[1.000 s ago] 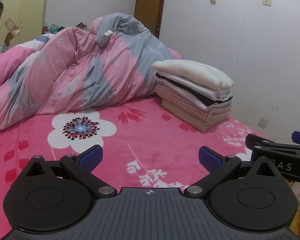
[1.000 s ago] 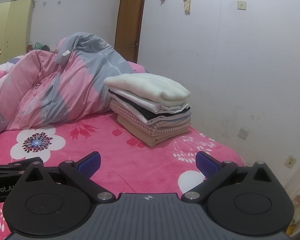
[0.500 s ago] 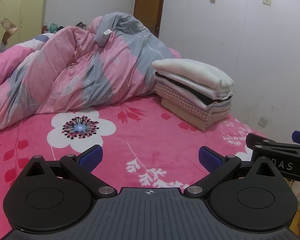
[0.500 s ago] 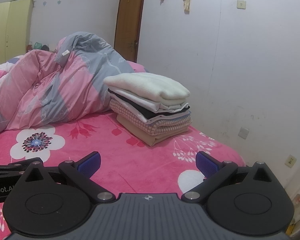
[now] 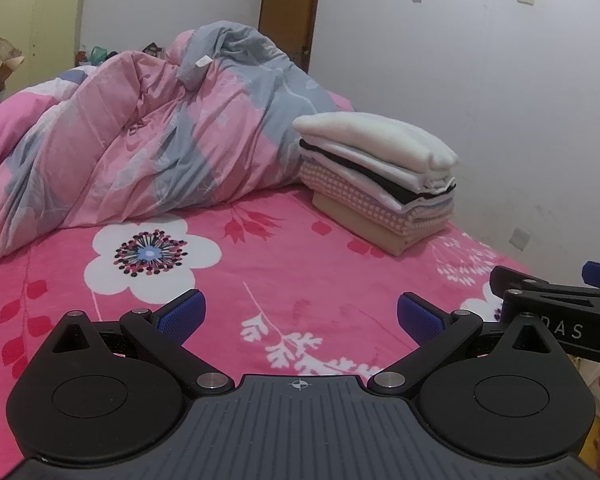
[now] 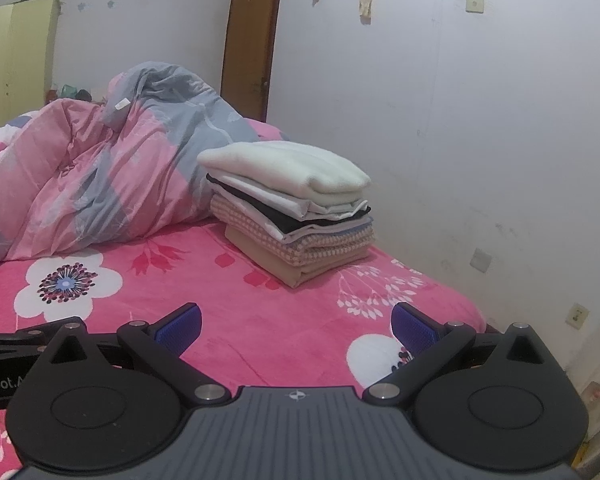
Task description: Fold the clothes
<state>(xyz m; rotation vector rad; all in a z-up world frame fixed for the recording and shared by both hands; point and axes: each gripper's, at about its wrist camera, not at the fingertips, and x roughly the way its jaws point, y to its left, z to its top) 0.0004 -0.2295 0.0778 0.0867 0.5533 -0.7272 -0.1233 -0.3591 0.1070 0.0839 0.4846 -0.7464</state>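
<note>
Nothing changed across the last second: left gripper [image 5: 298,314] and right gripper [image 6: 296,326] still hovering side by side over the near edge of the pink floral-blanketed bed [image 5: 300,280], blue-padded fingers [image 5: 182,314] of both spread wide and empty. Neat stack of folded clothes, cream fleece on top over black, checked and tan layers [image 5: 380,178], resting unmoved near the bed's far right edge by the wall, beside the crumpled pink-and-grey duvet [image 5: 140,136]. No loose garment within view, so folding likely finished or paused.
</note>
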